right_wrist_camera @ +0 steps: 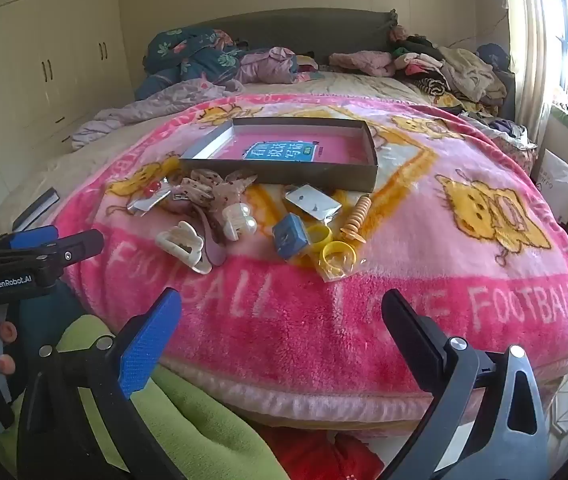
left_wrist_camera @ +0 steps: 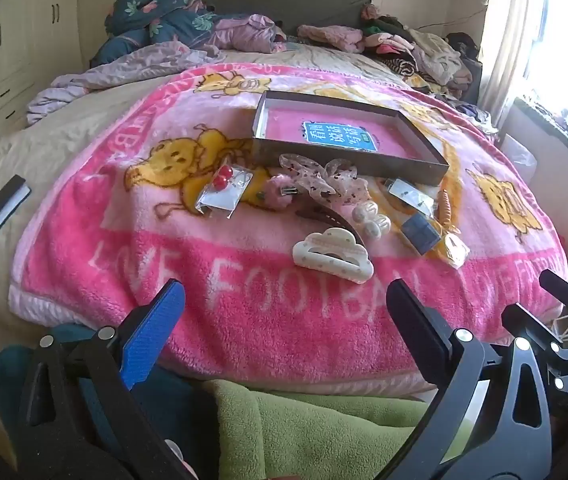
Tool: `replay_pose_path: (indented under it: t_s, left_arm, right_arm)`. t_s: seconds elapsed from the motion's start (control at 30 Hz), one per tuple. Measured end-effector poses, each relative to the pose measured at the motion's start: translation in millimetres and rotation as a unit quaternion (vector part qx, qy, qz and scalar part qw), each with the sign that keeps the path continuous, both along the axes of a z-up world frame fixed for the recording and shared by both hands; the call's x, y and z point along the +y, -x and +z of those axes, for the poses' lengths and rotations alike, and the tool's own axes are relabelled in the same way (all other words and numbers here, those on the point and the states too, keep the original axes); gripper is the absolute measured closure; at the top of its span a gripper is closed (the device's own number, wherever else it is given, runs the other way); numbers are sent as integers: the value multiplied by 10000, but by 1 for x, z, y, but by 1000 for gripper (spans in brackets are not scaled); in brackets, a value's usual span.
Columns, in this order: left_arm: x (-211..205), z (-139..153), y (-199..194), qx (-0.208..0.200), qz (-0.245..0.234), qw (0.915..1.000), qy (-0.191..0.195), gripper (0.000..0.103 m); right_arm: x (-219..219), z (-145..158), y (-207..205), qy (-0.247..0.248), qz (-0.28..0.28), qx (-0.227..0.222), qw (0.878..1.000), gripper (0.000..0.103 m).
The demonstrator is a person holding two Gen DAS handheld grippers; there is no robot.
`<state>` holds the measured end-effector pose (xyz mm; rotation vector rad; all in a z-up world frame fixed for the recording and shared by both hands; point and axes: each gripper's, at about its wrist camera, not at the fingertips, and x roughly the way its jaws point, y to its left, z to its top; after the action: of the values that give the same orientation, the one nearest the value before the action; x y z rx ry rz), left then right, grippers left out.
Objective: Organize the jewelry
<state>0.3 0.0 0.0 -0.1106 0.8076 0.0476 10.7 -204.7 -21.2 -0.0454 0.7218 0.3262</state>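
Before me the bed [left_wrist_camera: 64, 148] carries a pink blanket [left_wrist_camera: 244, 304], on which lie an open box [left_wrist_camera: 348, 140], a white claw clip [left_wrist_camera: 334, 254], and yellow rings [right_wrist_camera: 334, 254].

Bare blanket [left_wrist_camera: 268, 312] lies before the trinkets; the cloud clip [left_wrist_camera: 333, 254] fronts the box [left_wrist_camera: 348, 160].

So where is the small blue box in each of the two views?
Left wrist view: the small blue box lies right of centre, near the white cloud-shaped hair claw.
Right wrist view: the same box lies at centre, just left of the yellow rings.
Shared landmark: the open cardboard tray, behind it in both views.
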Motion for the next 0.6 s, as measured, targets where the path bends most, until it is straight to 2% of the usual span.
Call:
replay_pose_path:
  t_s: [0.6]
  left_arm:
    - [0,0,0,-31,4,10000,9,10]
  right_arm:
    - [0,-2,-1,-80,4,36,10000,6]
